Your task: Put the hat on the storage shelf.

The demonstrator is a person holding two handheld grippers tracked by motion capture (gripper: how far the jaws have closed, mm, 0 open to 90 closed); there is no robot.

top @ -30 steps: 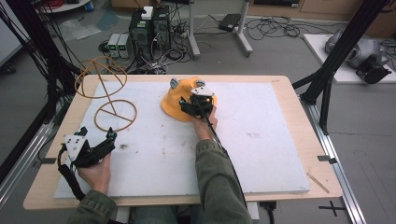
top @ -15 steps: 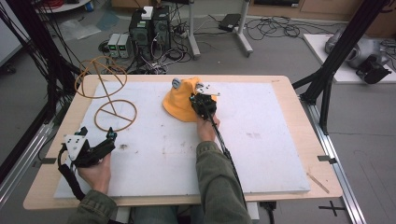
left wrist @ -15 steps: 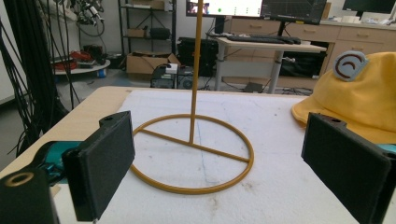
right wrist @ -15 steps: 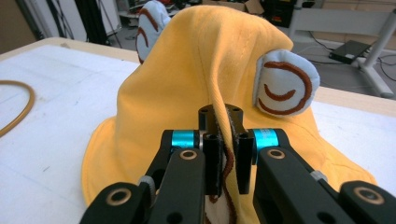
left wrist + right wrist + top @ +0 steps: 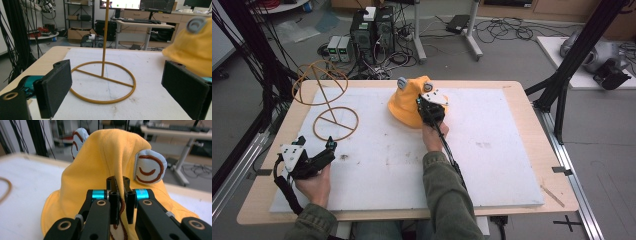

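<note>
My right gripper (image 5: 119, 202) is clamped on the yellow hat (image 5: 408, 102), which lies right of the wire stand (image 5: 329, 107), nearer my idle, open-jawed left gripper (image 5: 324, 152).

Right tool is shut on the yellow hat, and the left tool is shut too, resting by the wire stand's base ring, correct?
Not quite. The left tool is open: the left gripper view shows its jaws wide apart, framing the wire stand. The rest holds: the right tool is shut on a fold of the yellow hat, per the right gripper view.
</note>
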